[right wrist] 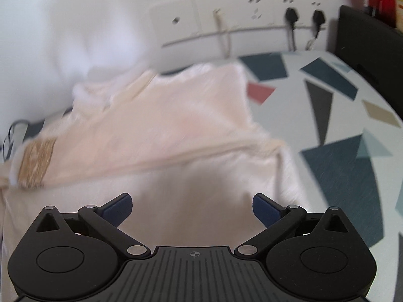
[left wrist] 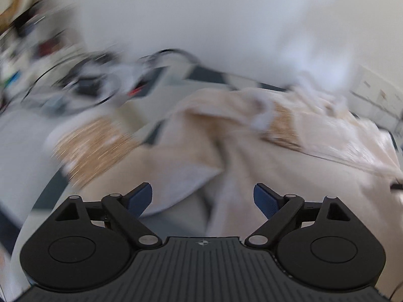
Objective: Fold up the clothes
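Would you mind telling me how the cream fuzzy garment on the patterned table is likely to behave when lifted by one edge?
The cream fuzzy garment already lies in soft folds, so it will probably droop rather than hold shape. Its fuzzy pile suggests a decent grip. The gold sequinned patch may feel slightly stiffer.

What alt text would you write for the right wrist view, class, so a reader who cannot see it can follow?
The open right gripper hangs over a cream garment with a gold sequin patch, nothing between its blue pads. The garment lies on a table patterned with coloured shapes, below a white wall socket strip.
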The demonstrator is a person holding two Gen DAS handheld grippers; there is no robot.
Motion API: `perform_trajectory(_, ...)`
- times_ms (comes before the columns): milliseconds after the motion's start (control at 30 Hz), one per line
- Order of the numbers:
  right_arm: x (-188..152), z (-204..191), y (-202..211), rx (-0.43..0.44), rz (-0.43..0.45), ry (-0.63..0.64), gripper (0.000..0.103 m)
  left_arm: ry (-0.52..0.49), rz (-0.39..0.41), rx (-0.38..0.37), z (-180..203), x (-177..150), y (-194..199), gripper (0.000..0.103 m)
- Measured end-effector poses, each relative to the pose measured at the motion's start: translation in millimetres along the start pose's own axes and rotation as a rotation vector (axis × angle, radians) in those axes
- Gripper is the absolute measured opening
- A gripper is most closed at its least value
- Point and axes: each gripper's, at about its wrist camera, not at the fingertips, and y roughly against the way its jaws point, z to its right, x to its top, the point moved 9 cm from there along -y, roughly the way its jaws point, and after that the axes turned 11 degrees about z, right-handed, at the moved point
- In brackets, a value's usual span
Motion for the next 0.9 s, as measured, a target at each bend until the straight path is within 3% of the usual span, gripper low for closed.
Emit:
perform_trajectory(200, -20.9, -21.6, -5.2, -0.026, -0.077, 0.015, 0.101, 0.131, 0.035, 0.157, -67.8, 2.0, -1.6, 0.090)
perform_trajectory(267, -20.8, -27.3, -2.2, -0.029, -0.085, 0.016, 0.101, 0.104, 0.104, 0.209, -84.1, 14.4, -4.5, 0.090)
perform_trajectory(367, -16.9, -33.0, 2.1, -0.048, -0.076, -0.006, 0.102, 0.076, 0.137, 0.235, -104.4, 27.5, -23.6, 0.090)
perform_trajectory(500, -14.4, -34.7, -0.8, -0.130, -0.027, -0.082, 0.102, 0.149, 0.102, 0.273, -120.0, 25.7, -53.9, 0.088)
perform_trajectory(600, -18.2, -30.9, -6.2, -0.203, -0.026, -0.156, 0.102, 0.179, 0.078, 0.285, -120.2, 23.7, -65.2, 0.080)
perform_trajectory(633, -20.2, -31.5, -7.7, -0.205, -0.039, -0.180, 0.102, 0.192, 0.078, 0.284, -121.0, 24.6, -64.6, 0.068)
perform_trajectory(667, -21.0, -32.4, -8.5, -0.203, -0.047, -0.197, 0.102, 0.206, 0.077, 0.283, -121.9, 25.6, -64.1, 0.037)
perform_trajectory(700, -20.3, -33.7, -8.0, -0.202, -0.046, -0.202, 0.102, 0.235, 0.067, 0.277, -123.6, 26.9, -63.0, 0.021)
perform_trajectory(767, -16.1, -37.3, -4.7, -0.198, -0.027, -0.193, 0.102, 0.349, 0.070, 0.237, -128.8, 37.3, -54.1, 0.010)
perform_trajectory(800, -12.8, -40.0, -2.3, -0.189, -0.014, -0.184, 0.102, 0.371, 0.099, 0.224, -129.8, 47.3, -46.3, 0.010)
perform_trajectory(900, -1.8, -49.2, 4.0, -0.150, 0.017, -0.171, 0.102, 0.327, 0.240, 0.218, -124.7, 95.4, -14.8, 0.008)
